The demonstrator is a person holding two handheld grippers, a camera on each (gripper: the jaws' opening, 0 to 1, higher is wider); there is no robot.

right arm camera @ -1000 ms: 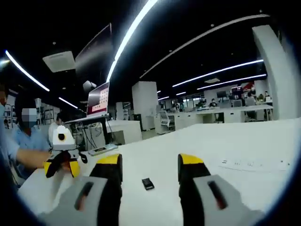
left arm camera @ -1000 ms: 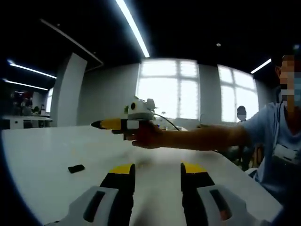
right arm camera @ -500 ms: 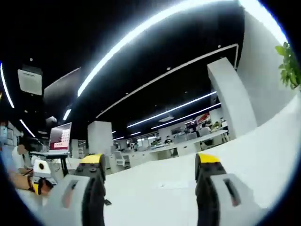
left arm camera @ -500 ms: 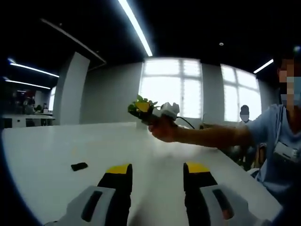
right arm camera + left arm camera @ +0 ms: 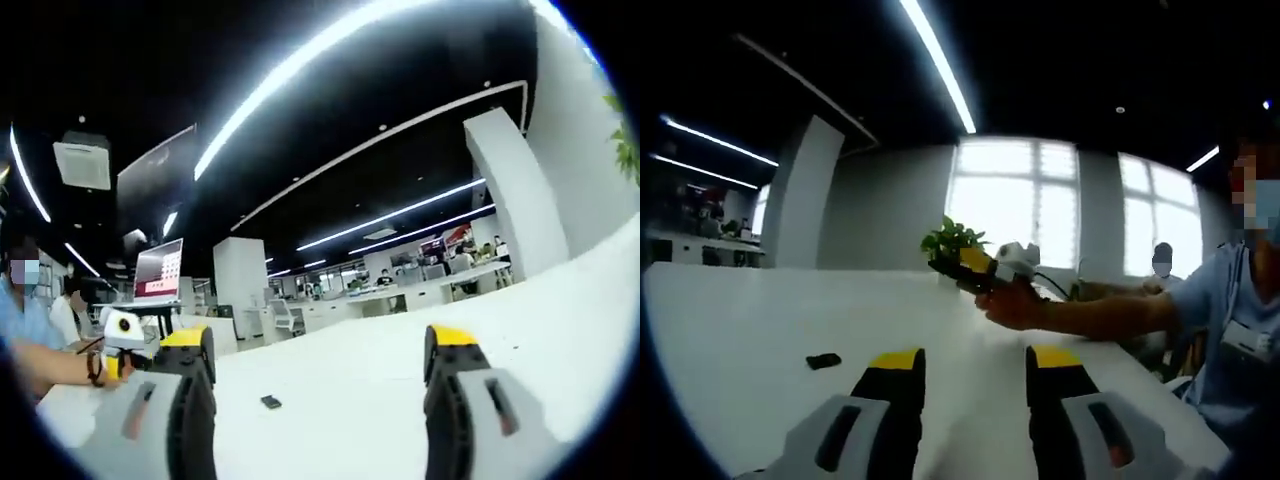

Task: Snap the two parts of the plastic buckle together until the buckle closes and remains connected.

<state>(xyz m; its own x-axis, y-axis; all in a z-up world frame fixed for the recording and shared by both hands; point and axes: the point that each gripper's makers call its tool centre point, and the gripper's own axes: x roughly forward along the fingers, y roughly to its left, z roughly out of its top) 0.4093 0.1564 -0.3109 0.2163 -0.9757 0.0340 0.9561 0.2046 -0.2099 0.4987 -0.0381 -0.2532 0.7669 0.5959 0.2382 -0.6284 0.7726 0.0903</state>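
A small black buckle piece (image 5: 823, 361) lies on the white table (image 5: 730, 330), left of and a little beyond my left gripper (image 5: 975, 360). That gripper is open, with nothing between its yellow-tipped jaws. In the right gripper view the same black piece (image 5: 271, 402) is small and far off, low between the wide-open jaws of my right gripper (image 5: 320, 340). I cannot tell whether it is one part or two. The right gripper (image 5: 985, 268) is also in the left gripper view, held in a hand above the table. The left gripper (image 5: 120, 335) appears at the left of the right gripper view.
A potted plant (image 5: 952, 240) stands at the table's far side before bright windows. The person's arm (image 5: 1100, 312) reaches over the table from the right. Desks, a monitor (image 5: 160, 272) and seated people fill the office beyond the table (image 5: 560, 300).
The right gripper has turned away from the left camera and moved to the right. Its view tipped up towards the ceiling, then came partly back down, so the black piece shows again.
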